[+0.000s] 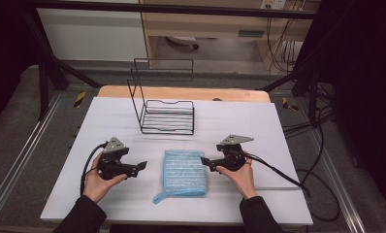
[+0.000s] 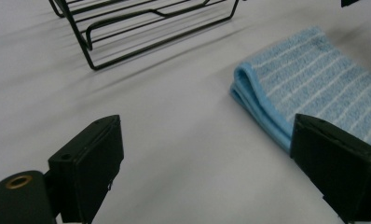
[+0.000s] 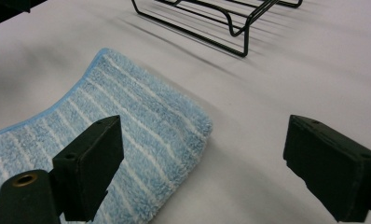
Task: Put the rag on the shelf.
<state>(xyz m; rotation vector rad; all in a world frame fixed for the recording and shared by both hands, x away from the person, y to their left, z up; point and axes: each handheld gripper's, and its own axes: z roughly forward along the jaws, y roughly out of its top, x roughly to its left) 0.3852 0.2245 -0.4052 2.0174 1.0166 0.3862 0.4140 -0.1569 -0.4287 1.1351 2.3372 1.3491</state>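
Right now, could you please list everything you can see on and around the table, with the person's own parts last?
towel: one, light blue with white stripes, folded, flat on the table between the two grippers, apart from both.
wire rack: one, black, upright on the table behind the towel.
table: one, white top over a wooden board.
cables: several, black, hanging at the back right.
left gripper: one, black, left of the towel, fingers open with nothing between.
right gripper: one, black, right of the towel, fingers open with nothing between.
hands: two, one on each gripper, dark sleeves.
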